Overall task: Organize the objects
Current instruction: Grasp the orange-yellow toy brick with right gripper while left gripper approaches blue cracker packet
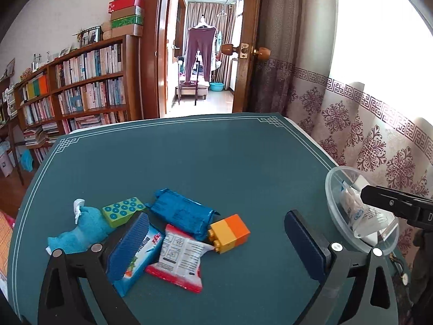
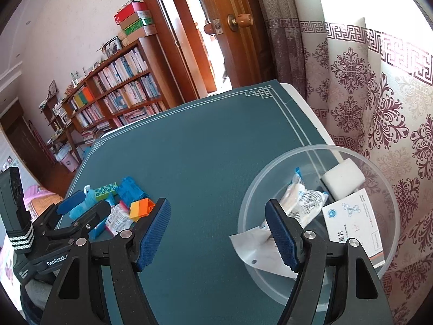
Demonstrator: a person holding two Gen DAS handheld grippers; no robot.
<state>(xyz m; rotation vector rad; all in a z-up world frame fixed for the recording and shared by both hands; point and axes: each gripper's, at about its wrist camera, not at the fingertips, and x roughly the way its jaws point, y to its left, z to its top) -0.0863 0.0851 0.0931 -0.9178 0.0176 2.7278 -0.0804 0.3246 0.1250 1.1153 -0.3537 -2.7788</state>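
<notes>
A pile lies on the green mat (image 1: pixel 216 162): a blue packet (image 1: pixel 181 214), a red-and-white sachet (image 1: pixel 180 260), a yellow-orange brick (image 1: pixel 230 233), a green studded brick (image 1: pixel 123 211), a blue cloth toy (image 1: pixel 81 230) and a light-blue packet (image 1: pixel 138 260). My left gripper (image 1: pixel 216 243) is open just above the pile, its left finger over the light-blue packet. A clear plastic bowl (image 2: pixel 311 284) at the right holds a white sachet (image 2: pixel 300 203), a white card (image 2: pixel 354 222) and a white block (image 2: pixel 343 176). My right gripper (image 2: pixel 219 233) is open and empty at the bowl's left rim.
The mat's right edge runs close along a patterned curtain (image 2: pixel 379 108). A bookshelf (image 1: pixel 81 86) and an open doorway (image 1: pixel 203 54) lie beyond the far edge. The left gripper shows in the right wrist view (image 2: pixel 81 211), over the pile.
</notes>
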